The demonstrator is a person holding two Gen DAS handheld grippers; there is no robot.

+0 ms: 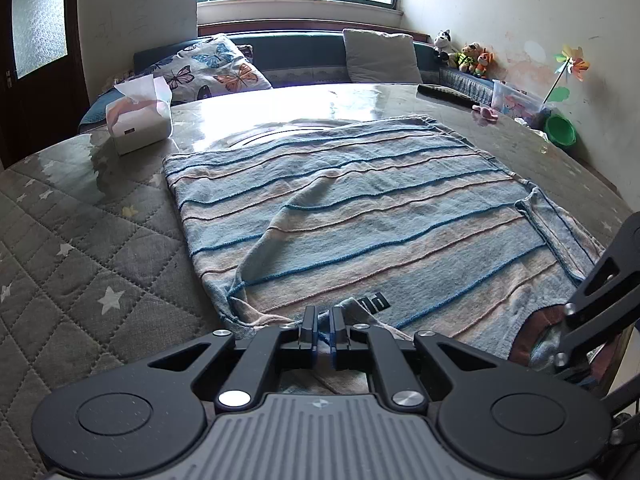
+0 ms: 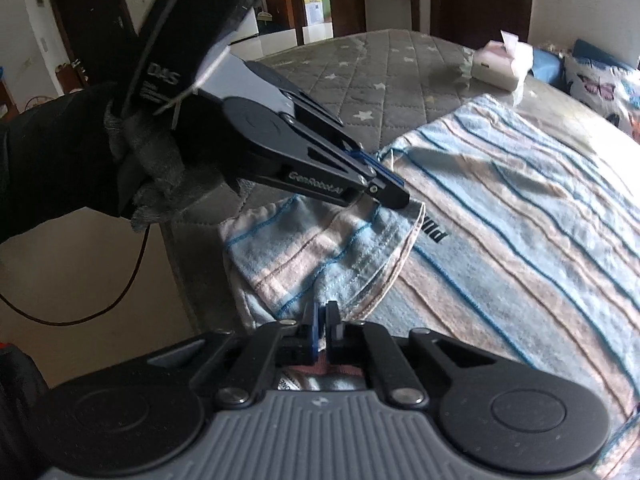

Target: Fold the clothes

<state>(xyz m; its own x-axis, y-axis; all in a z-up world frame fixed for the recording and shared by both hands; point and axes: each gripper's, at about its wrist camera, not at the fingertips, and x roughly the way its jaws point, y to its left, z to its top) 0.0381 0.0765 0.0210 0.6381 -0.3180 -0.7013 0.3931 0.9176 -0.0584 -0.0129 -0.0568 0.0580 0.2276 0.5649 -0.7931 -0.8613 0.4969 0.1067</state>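
Note:
A blue and peach striped shirt lies spread flat on the round table; it fills the right half of the right wrist view. My left gripper is shut on the shirt's near edge by its left sleeve. The right wrist view shows that same left gripper pinching a lifted fold of the sleeve, held by a gloved hand. My right gripper is shut on the shirt's near edge beside the brown collar. Its arm shows at the right of the left wrist view.
A white tissue box stands at the table's far left. A remote, a pink object, a plastic box and a green bowl sit far right. Behind is a sofa with cushions.

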